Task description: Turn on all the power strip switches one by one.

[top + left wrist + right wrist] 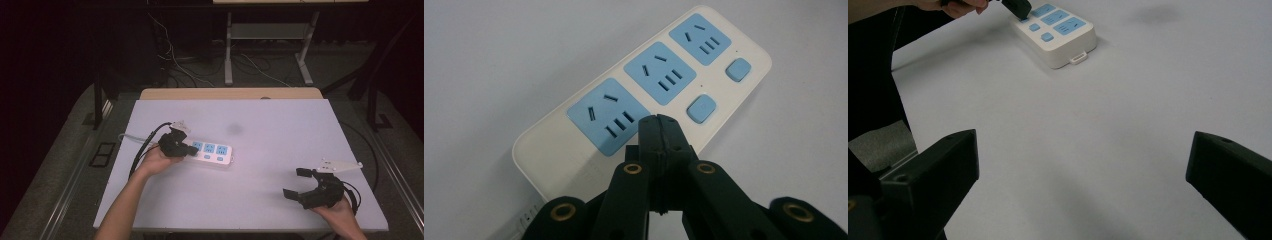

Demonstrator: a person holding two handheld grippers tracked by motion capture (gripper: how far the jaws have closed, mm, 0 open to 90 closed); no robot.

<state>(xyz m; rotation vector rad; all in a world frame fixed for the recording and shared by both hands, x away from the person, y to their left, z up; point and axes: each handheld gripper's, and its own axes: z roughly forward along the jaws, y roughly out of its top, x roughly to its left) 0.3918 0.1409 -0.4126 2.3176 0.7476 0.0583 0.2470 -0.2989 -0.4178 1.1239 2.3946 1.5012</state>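
2 tools: left tool (658, 120) pressed together, hiding third button on power strip (644, 95); right tool (298, 183) spread.

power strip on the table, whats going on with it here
A person holds a claw in each hand at a white table. The left claw, shut, is over the power strip, its tip by the blue button nearest the cord end, which it hides. The right claw hangs open over bare table, well away from the strip.
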